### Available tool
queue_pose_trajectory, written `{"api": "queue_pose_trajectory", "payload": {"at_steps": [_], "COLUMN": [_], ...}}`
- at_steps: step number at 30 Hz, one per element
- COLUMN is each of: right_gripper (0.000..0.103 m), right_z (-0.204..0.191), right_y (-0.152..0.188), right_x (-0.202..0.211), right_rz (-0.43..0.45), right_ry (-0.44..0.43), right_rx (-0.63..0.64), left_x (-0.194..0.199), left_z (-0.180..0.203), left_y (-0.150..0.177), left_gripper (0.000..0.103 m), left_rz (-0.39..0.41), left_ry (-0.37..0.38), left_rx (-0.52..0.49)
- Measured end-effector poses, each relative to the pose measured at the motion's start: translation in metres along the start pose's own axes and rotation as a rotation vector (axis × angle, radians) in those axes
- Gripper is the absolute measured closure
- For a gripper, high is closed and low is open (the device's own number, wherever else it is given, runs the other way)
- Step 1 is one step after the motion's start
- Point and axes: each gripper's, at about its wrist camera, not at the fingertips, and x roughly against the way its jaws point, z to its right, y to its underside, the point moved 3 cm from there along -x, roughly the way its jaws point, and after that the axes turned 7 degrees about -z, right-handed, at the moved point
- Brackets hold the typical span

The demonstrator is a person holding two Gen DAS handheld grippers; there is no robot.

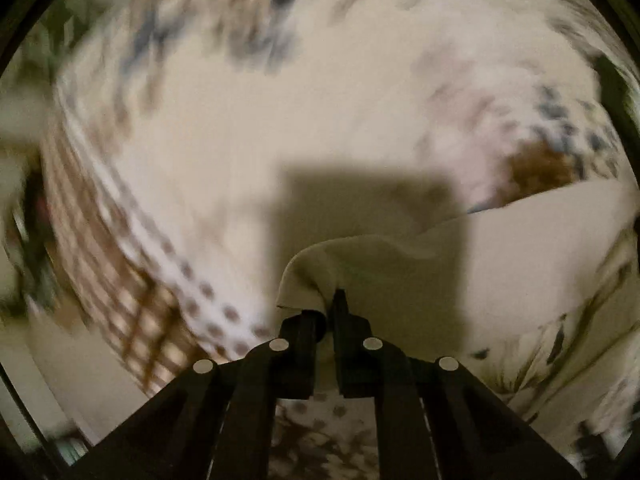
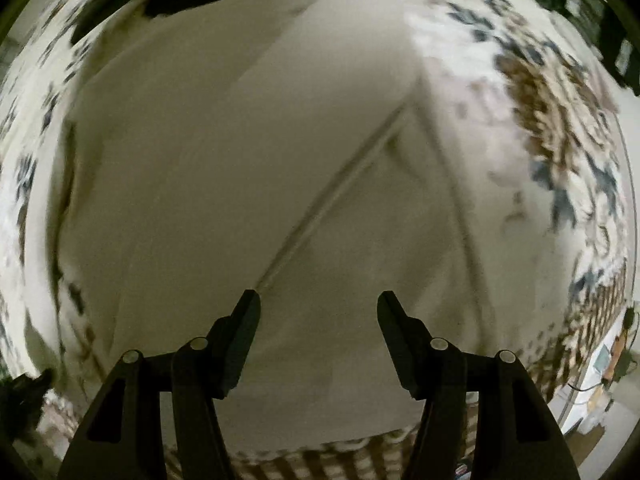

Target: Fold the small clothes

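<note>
A cream small garment lies spread on a patterned bedsheet; a seam runs diagonally across it. In the left wrist view my left gripper is shut on a bunched corner of the same cream garment, lifted above the sheet, with the cloth trailing to the right. In the right wrist view my right gripper is open and empty, fingers wide apart, hovering just over the garment's lower middle. Both views are motion-blurred.
The bedsheet has blue and brown floral print and a brown checked border. A dark object lies at the garment's far edge. The bed's edge and small room items show at lower right.
</note>
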Motion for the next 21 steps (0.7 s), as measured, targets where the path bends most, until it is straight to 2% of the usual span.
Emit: {"api": "queue_pose_trajectory", "payload": {"at_steps": [2,4,7,9,10,12,13,16,18,21], "right_gripper": [0.04,0.04,0.04,0.04,0.04,0.04,0.04,0.04,0.04,0.04], "right_z": [0.003,0.023,0.049,0.07,0.083,0.111,0.126,0.169,0.197,0.229], "right_y": [0.009,0.005,0.034,0.059,0.071,0.084,0.095,0.128,0.148,0.177], "right_x": [0.005,0.008,0.013,0.019,0.023,0.028,0.029,0.031,0.032,0.032], "right_rz": [0.008,0.009,0.007,0.006,0.003,-0.004,-0.009,-0.028,-0.04,-0.054], "right_ry": [0.001,-0.009,-0.028,-0.027,-0.027,-0.024,-0.019,-0.013,-0.016,-0.032], "right_rx": [0.013,0.025,0.043,0.052,0.053,0.048,0.041,0.018,0.004,-0.015], "left_x": [0.045,0.081,0.122,0.14,0.145,0.146,0.142,0.117,0.093,0.062], "left_z": [0.03,0.063,0.12,0.166,0.2,0.237,0.265,0.312,0.326,0.337], "left_y": [0.004,0.015,0.043,0.082,0.114,0.157,0.193,0.262,0.292,0.311], "left_gripper": [0.098,0.098,0.098,0.098,0.098,0.098,0.098,0.098,0.098,0.094], "left_rz": [0.144,0.227,0.298,0.33,0.328,0.298,0.279,0.242,0.215,0.171], "left_ry": [-0.029,0.003,0.072,0.119,0.164,0.202,0.221,0.195,0.166,0.118], "left_rx": [-0.109,-0.196,-0.335,-0.464,-0.549,-0.653,-0.735,-0.897,-0.954,-0.991]}}
